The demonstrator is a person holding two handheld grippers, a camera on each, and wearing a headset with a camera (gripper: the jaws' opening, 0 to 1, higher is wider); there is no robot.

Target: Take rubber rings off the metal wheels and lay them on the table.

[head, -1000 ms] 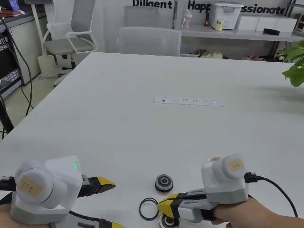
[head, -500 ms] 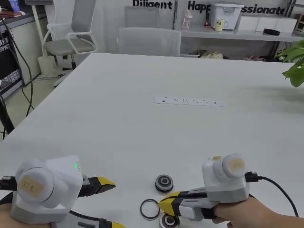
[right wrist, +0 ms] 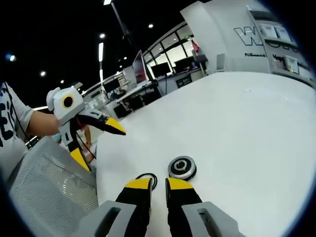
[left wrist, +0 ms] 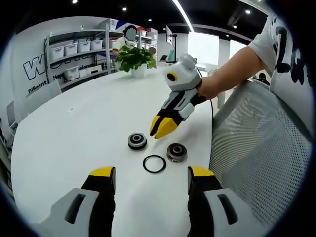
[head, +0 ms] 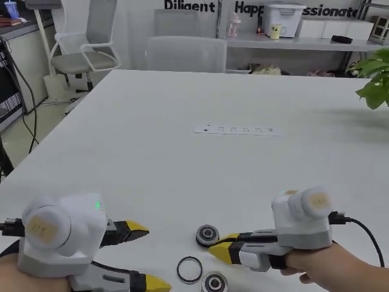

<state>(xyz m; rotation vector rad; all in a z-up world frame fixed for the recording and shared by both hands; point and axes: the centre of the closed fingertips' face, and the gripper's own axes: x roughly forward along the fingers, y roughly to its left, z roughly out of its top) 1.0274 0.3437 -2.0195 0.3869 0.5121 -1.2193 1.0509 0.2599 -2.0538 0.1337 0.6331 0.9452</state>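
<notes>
Two metal wheels and a loose black rubber ring [head: 189, 269] lie near the table's front edge. The far wheel [head: 207, 235] has a dark outer band; the near wheel [head: 214, 283] shows a grey metal side. My right gripper [head: 220, 248] is shut with nothing in it, its yellow tips just right of the far wheel. In the right gripper view that wheel [right wrist: 182, 167] lies beyond the jaws of the right gripper [right wrist: 158, 186], and the ring [right wrist: 146, 177] peeks out on the left. My left gripper [head: 146, 255] stands open left of the ring. In the left gripper view the ring [left wrist: 154, 164] lies ahead of the left gripper [left wrist: 150, 174].
A white power strip [head: 238, 129] lies mid-table. Chairs stand beyond the far edge, and a potted plant [head: 374, 85] is at the right. A mesh chair back [left wrist: 256, 148] is close to the table's near edge.
My right gripper has pulled back from the ring and the near wheel, moving up and right. The ring stays flat on the table. The head camera has shifted slightly.
</notes>
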